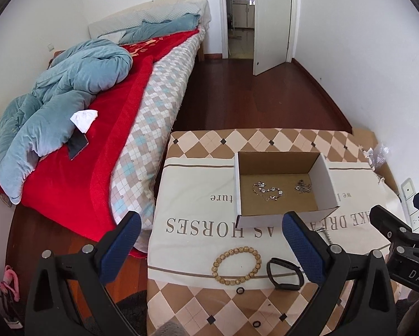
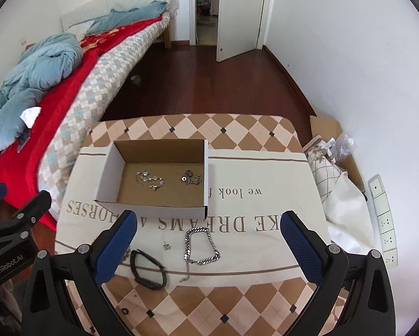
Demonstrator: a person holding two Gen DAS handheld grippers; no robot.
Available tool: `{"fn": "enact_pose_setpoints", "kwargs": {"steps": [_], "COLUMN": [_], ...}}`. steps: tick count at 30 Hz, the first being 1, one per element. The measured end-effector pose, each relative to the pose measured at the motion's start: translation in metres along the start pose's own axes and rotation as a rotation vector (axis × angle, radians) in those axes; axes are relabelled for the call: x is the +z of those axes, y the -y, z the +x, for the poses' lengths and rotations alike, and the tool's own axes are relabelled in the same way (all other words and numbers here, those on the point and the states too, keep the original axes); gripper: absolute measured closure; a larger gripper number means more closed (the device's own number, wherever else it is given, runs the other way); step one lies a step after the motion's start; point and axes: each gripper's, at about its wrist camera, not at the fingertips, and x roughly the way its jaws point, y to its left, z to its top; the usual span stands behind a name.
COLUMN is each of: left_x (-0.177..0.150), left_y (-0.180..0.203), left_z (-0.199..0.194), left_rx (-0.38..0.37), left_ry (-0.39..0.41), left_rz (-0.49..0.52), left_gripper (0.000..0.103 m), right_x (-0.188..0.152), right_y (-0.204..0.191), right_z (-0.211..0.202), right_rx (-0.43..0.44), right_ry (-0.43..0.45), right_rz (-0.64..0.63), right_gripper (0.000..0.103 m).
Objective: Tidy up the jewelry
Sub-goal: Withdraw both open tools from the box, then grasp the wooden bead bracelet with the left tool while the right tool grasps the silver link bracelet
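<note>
Fingers of the left gripper (image 1: 212, 247) and right gripper (image 2: 209, 245) spread wide and empty above the worktop's near edge, bead bracelet (image 1: 236, 266) and silver chain (image 2: 201, 247) awaiting the box (image 2: 156, 210), which apparently holds two pieces.

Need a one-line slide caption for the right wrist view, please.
Open right gripper hovers above a silver chain bracelet and black band, near a cardboard box holding two silver pieces.
</note>
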Motion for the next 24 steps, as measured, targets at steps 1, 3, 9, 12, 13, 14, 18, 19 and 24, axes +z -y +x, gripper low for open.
{"fn": "enact_pose_setpoints", "kwargs": {"steps": [1,3,9,12,13,14,18,19,24], "left_x": [-0.002,-0.006,-0.032,-0.050,-0.056,-0.061,-0.079,-0.082,-0.090], "left_y": [-0.001,-0.004,-0.013,-0.018,-0.022,-0.025,-0.037,-0.040,-0.055], "left_z": [-0.007,-0.016,-0.022,-0.003,0.006,0.013,0.046,0.052,0.078], "left_rx": [-0.003,0.000,0.076,0.115,0.125,0.133,0.182,0.192,0.216], "left_ry": [0.008,0.020,0.036,-0.017,-0.042,-0.059,-0.136,-0.149,-0.198], "left_rz": [-0.007,-0.022,-0.020,-0.019,-0.023,-0.029,-0.045,-0.049,-0.077], "left_gripper": [0.001,0.001,0.001,0.001,0.001,0.001,0.001,0.001,0.001], "right_x": [-0.001,-0.005,-0.034,-0.057,-0.063,-0.069,-0.087,-0.090,-0.098], "right_y": [0.000,0.001,0.015,0.022,0.024,0.026,0.040,0.043,0.048], "right_z": [-0.007,-0.019,-0.021,0.002,0.010,0.020,0.065,0.074,0.125], "right_rx": [0.006,0.023,0.058,0.060,0.062,0.059,0.074,0.072,0.061], "right_ry": [0.008,0.023,-0.011,-0.075,-0.088,-0.106,-0.172,-0.182,-0.238], "right_rz": [0.004,0.017,0.083,0.116,0.127,0.135,0.195,0.209,0.244], "right_gripper": [0.000,0.000,0.000,0.003,0.010,0.014,0.031,0.034,0.038]}}
